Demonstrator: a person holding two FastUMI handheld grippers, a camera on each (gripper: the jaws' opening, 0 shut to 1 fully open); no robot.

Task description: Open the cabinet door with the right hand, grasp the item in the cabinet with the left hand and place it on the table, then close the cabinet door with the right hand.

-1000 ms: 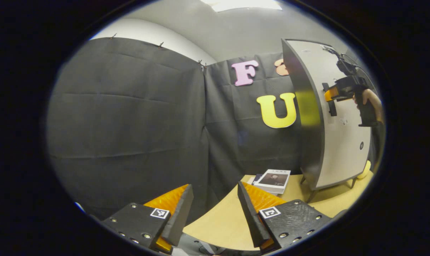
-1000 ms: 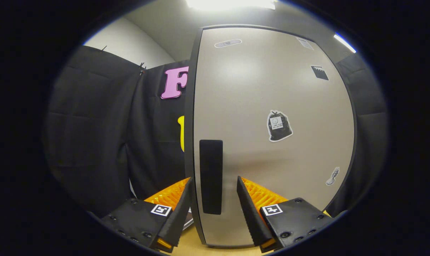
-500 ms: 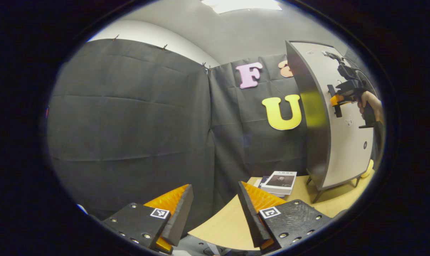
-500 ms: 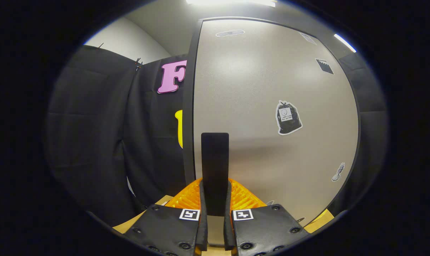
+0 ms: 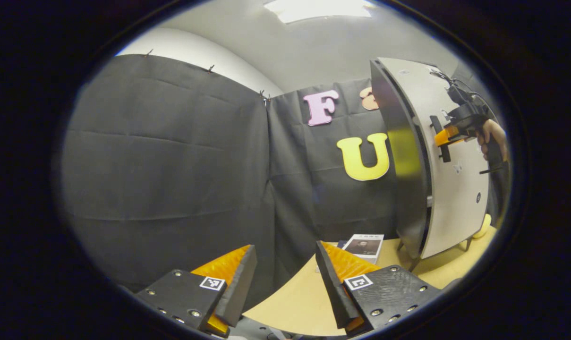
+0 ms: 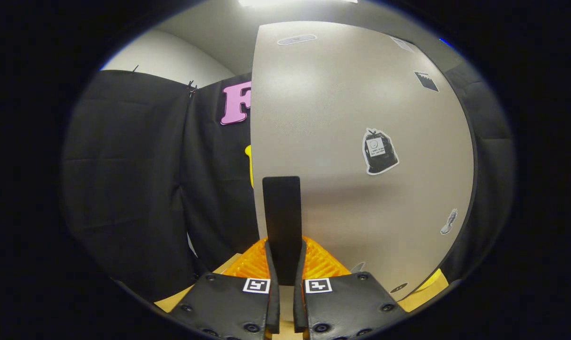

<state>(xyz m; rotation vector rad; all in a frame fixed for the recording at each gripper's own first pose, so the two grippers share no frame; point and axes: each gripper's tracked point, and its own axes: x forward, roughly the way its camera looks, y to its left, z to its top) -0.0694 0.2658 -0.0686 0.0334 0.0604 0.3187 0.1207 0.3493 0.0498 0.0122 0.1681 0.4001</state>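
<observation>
Right gripper [image 6: 282,264] pinches the dark upright handle [image 6: 281,222] of the cabinet door [image 6: 361,141], both fingers pressed against its sides, in the right gripper view. From the left gripper view, the door [image 5: 455,189] stands slightly ajar on the cabinet [image 5: 405,179] at the far right of the wooden table [image 5: 304,297], a hand [image 5: 490,137] holding that gripper [image 5: 443,138] at the handle. Left gripper [image 5: 285,278] hangs near the table's edge, its fingers spread with nothing between them. Books [image 5: 363,246] lie on the table just left of the cabinet. What the cabinet holds cannot be made out
</observation>
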